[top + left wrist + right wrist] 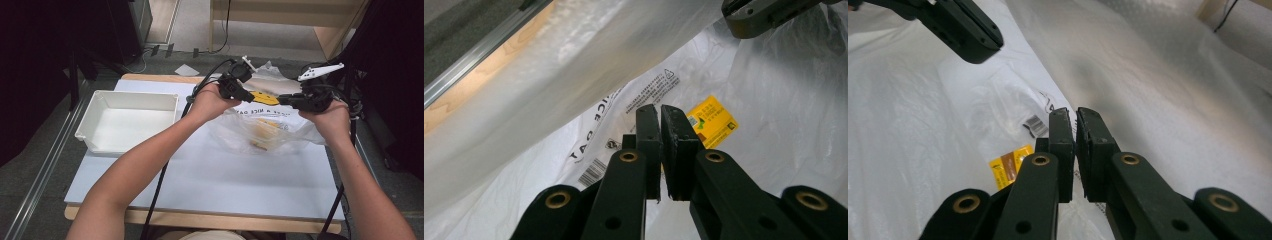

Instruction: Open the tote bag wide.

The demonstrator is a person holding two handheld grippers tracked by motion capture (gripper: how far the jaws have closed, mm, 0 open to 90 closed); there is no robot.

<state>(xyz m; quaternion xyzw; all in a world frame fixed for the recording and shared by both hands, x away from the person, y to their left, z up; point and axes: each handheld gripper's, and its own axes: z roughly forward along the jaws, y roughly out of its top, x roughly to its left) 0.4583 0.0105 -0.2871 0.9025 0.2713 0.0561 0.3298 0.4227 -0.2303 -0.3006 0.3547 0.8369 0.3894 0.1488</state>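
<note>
Clear black-printed plastic bag (280, 127), yellow packet (264, 98) inside.

Tray (95, 111) left of bag (300, 131)

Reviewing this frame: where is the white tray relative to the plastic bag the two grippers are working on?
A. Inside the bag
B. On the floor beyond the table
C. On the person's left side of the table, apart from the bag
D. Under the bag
C: the high view shows the white tray on the table's left, apart from the plastic bag.
</note>
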